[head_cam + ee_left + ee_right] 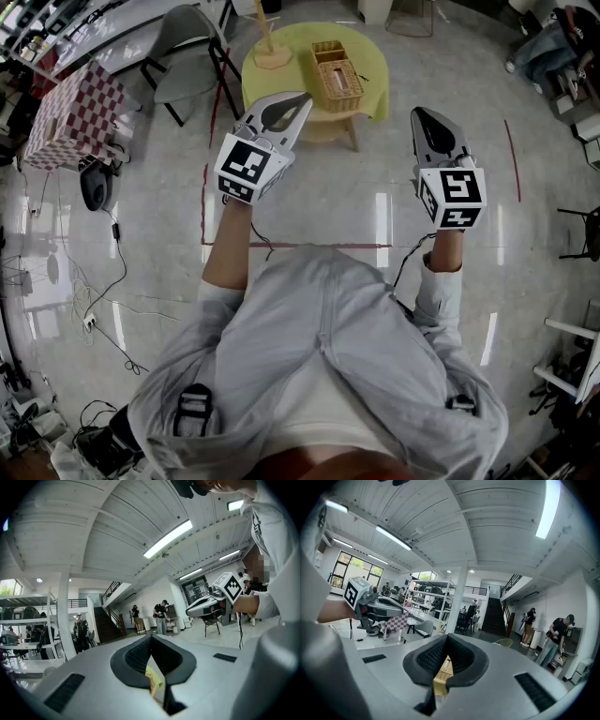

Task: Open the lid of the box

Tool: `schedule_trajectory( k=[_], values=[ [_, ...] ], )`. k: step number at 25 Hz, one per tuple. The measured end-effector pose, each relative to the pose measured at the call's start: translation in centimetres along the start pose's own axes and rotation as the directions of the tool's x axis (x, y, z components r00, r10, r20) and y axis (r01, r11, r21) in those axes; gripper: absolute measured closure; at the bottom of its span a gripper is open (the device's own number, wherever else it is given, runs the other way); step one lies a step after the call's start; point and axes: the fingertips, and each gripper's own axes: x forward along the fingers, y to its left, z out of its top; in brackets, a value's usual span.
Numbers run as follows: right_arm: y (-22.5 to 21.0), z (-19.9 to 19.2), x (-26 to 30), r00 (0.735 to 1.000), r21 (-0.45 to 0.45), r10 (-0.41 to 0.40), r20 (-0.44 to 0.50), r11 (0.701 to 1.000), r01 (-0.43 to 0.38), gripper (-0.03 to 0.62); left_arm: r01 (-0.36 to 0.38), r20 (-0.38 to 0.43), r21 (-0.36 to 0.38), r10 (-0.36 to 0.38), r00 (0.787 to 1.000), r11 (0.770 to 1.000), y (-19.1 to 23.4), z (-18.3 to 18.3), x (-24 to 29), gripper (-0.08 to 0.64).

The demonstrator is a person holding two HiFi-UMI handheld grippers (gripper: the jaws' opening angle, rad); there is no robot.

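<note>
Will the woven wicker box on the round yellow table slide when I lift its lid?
Probably light, being open-weave, so the woven wicker box may slide or rise with a pull. Low and rectangular, it likely won't tip.

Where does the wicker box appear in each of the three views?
Head view: the wicker box sits top centre, on the yellow table.
Left gripper view: low centre, only a tan sliver in the slit of the left tongs, probably the box.
Right gripper view: low centre, in the slit of the right tongs.
Shared landmark: the yellow table under it.
</note>
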Motion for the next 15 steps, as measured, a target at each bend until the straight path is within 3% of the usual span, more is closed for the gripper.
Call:
schedule_trajectory(
  k=[15],
  values=[
    [-1.2,-0.8,-0.9,1.0,-0.005,0.02,0.019,1.0,-0.02,0.569,0.013,0.0,-0.027,-0.013,1.0,1.0,-2.5,0.7,1.0,0.532]
  ],
)
